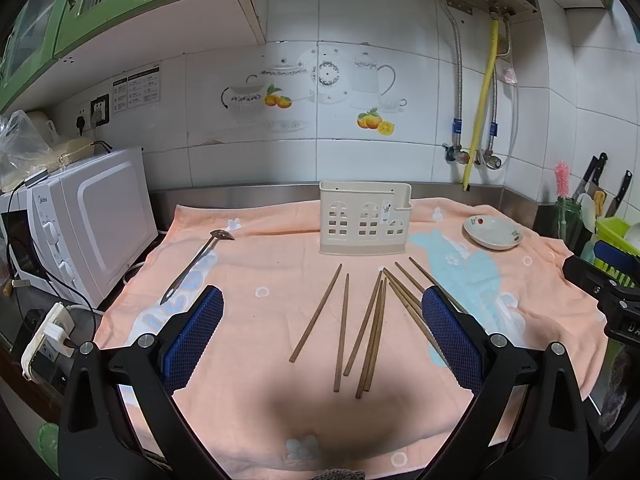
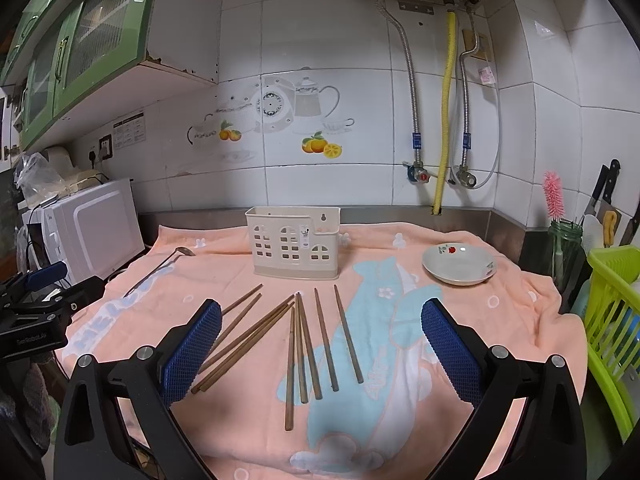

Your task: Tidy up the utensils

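Several brown wooden chopsticks lie fanned out on a peach towel; they also show in the right wrist view. A cream slotted utensil holder stands upright behind them, also in the right wrist view. A metal spoon lies to the left, seen too in the right wrist view. My left gripper is open and empty, hovering over the chopsticks' near ends. My right gripper is open and empty above the chopsticks.
A small white dish sits at the right on the towel, also in the right wrist view. A white microwave stands left. A green rack, a jar with a pink brush and knives stand right.
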Demonstrator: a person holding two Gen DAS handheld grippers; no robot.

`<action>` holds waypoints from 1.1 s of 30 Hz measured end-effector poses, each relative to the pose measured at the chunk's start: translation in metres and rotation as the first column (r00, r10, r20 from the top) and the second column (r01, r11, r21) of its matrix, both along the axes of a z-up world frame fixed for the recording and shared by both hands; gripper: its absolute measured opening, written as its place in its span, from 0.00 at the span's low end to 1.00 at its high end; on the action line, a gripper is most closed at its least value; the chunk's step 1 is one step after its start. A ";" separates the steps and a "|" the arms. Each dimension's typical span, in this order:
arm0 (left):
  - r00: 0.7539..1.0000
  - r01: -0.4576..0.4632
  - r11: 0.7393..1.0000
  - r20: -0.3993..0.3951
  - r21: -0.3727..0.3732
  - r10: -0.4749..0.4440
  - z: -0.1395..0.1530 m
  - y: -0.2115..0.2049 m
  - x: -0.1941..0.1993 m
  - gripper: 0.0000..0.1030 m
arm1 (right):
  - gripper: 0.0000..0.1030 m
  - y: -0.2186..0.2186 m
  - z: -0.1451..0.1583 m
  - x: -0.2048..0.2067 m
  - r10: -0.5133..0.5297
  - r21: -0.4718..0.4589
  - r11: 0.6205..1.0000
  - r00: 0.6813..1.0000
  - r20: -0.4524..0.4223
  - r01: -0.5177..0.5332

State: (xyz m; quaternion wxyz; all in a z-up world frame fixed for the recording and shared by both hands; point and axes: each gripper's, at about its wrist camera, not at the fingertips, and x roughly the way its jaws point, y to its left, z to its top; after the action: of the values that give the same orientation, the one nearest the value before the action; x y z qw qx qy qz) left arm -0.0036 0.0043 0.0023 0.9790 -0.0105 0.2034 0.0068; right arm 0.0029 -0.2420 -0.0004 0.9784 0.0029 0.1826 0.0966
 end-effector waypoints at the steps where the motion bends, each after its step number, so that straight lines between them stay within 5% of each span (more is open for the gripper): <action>1: 1.000 -0.001 1.000 0.002 0.001 0.001 0.000 -0.001 -0.001 0.95 | 0.94 0.000 0.000 0.000 0.000 0.000 1.000 1.000 0.001 0.000; 33: 1.000 -0.003 1.000 0.001 -0.008 0.003 -0.001 0.003 -0.001 0.95 | 0.94 0.004 -0.001 0.000 0.008 -0.003 1.000 1.000 0.006 -0.008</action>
State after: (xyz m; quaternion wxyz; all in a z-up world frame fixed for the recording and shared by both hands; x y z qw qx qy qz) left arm -0.0047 0.0068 0.0012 0.9791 -0.0146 0.2027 0.0076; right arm 0.0026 -0.2385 -0.0016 0.9786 0.0003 0.1796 0.1004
